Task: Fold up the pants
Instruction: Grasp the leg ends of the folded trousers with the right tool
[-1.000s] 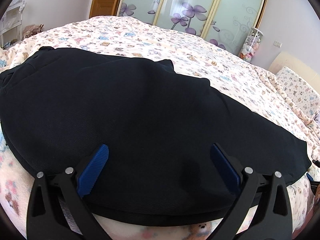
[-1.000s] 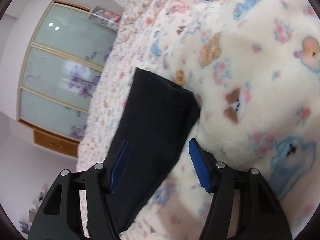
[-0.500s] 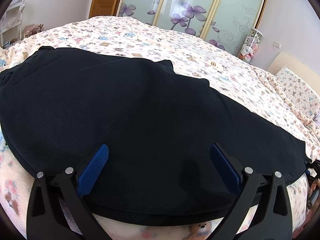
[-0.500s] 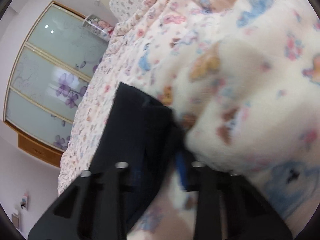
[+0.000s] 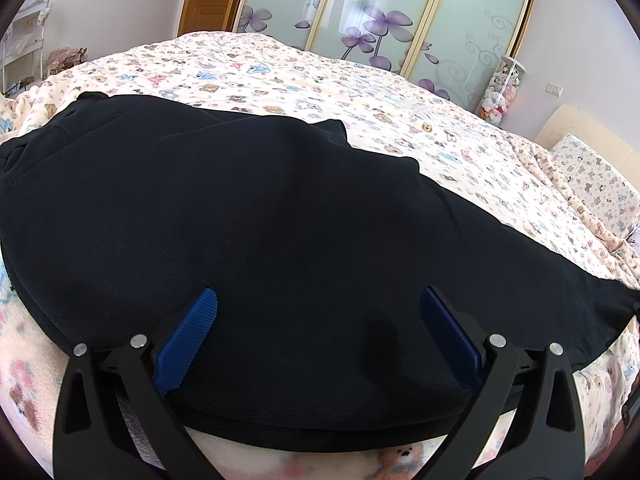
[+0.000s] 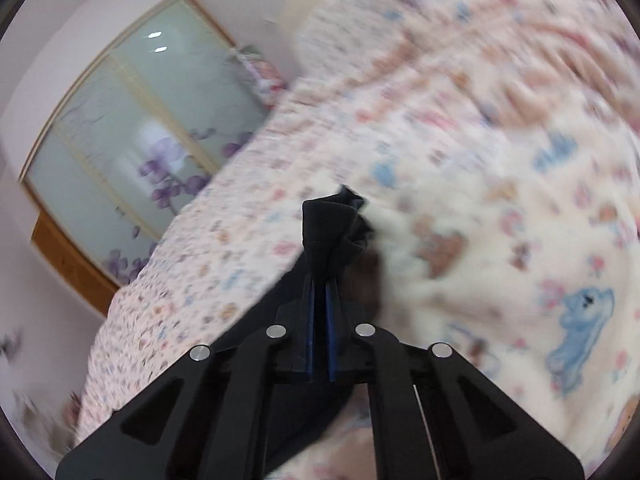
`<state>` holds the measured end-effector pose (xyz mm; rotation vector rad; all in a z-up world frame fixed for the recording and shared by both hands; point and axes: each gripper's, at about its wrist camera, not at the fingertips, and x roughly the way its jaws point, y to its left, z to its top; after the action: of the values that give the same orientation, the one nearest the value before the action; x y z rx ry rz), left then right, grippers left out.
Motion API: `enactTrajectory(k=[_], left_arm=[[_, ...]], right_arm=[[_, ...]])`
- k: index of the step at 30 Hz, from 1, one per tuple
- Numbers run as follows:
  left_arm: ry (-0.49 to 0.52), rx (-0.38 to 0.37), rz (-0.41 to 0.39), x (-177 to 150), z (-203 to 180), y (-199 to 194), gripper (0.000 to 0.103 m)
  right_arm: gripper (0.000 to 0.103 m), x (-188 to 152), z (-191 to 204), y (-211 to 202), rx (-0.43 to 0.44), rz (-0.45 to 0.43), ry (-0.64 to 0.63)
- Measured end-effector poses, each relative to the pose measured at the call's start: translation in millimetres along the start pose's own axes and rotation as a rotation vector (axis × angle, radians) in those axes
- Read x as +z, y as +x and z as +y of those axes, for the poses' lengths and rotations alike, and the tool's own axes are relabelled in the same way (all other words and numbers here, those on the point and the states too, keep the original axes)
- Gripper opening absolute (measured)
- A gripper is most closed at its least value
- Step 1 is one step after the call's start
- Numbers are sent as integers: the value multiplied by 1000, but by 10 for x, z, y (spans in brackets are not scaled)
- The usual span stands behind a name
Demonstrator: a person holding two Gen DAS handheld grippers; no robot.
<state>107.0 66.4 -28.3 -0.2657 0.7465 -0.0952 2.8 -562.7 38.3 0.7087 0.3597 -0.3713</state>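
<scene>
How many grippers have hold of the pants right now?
1. The right gripper is shut on the bunched leg end of the pants; the left gripper is open over the wide part, gripping nothing.

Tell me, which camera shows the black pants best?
The left wrist view: the black fabric pants lie spread across the patterned bedspread, nearly whole. The right wrist view, blurred, shows only a bunched end pinched in the right tongs.

Black pants (image 5: 280, 220) on a cream bedspread (image 5: 320, 80) printed with bears; blue pads (image 5: 188, 336); frosted doors (image 5: 400, 20) show purple flowers.
</scene>
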Motion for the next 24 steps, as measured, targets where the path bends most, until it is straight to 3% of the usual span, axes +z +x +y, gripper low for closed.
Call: enactTrajectory(k=[5,8,12,15,24], left_arm=[[-8,-17,-2,4,20,-6,101],[-16,-32,-4,5,35,-12,101],[-16,-41,-3,4,40,-17,101],[-16,-48,-2,7,43,-15,101],[-11,-43,-3,6,49,-18,101]], right_arm=[[5,16,-85,176,-30,20,80],[5,20,-160,246,-110,26,92],[6,-42,-492,314,-133,86,247],[10,-48,-692,335,-116,118,325],[9,-139,-1029,439,40,131,475]])
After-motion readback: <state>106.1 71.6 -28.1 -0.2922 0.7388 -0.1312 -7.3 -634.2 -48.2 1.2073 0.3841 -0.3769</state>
